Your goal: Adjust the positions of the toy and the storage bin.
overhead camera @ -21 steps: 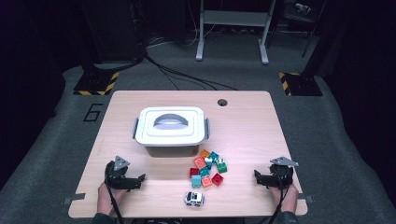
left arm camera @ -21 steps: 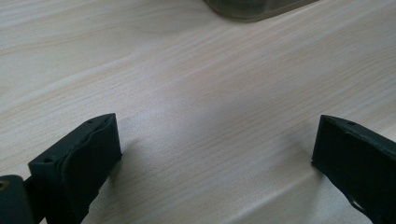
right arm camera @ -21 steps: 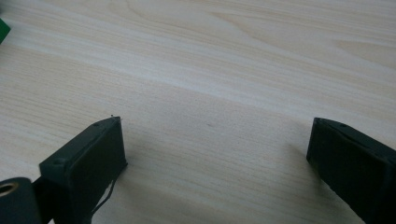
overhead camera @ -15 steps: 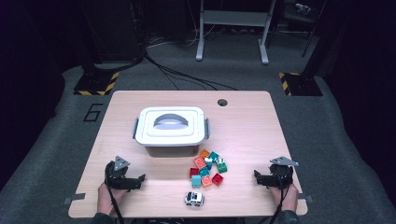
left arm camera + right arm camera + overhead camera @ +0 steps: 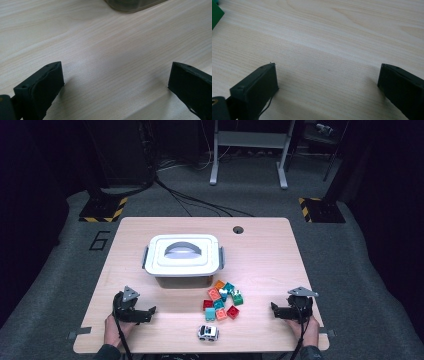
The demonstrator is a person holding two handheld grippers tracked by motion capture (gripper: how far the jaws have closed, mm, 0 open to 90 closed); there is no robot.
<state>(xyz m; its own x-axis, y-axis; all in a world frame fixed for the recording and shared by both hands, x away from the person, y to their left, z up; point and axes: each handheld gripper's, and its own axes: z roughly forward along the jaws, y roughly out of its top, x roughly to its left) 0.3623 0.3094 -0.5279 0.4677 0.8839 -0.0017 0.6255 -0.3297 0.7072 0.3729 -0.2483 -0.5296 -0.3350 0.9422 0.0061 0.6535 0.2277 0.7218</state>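
While both rest on the table (image 5: 260,245), the left gripper (image 5: 149,312) and right gripper (image 5: 275,308) gape, holding nothing. The blocks (image 5: 222,300) lie between them, just before the lidded box (image 5: 183,261).

One sign can be read: a large dark digit "6" (image 5: 100,240), marked on the grey carpeted floor (image 5: 65,270) just beyond the left edge of the light wooden table (image 5: 260,250), seen in the high view. The white lidded plastic box (image 5: 183,255), the coloured toy bricks (image 5: 221,299) and the small white toy car (image 5: 208,332) bear no lettering that can be made out.
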